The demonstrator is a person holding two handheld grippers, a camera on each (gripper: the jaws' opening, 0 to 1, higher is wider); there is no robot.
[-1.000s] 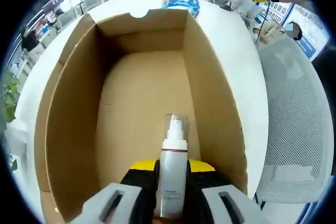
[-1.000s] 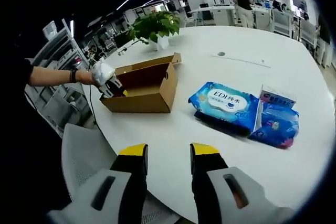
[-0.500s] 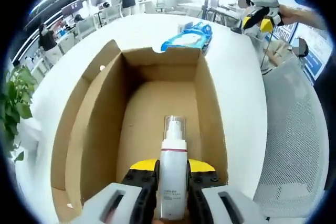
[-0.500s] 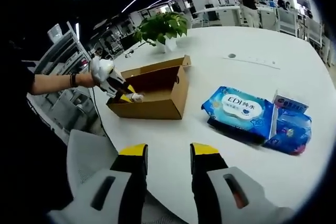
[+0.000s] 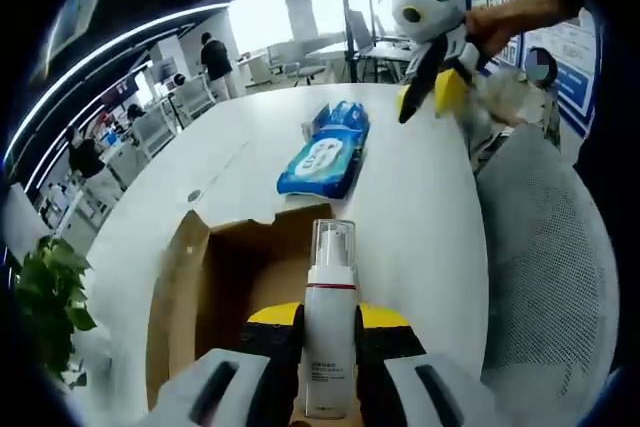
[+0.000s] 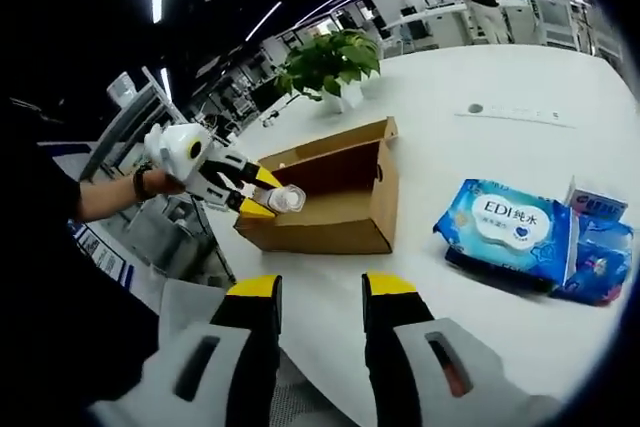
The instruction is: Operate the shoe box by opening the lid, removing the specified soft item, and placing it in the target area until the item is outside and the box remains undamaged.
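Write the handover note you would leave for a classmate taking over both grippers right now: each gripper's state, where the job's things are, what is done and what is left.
Left gripper: shut on the pump bottle, held above the near end of the shoe box.
Right gripper: open, nothing between its fingers, hovering over the white table short of the box.
Shoe box: open, sitting on the table, cardboard looks intact.
Wipes packs: lying on the table beyond the box.
Done: lid open, bottle out of the box.
Left: set the bottle down on the table in the target area and release it.
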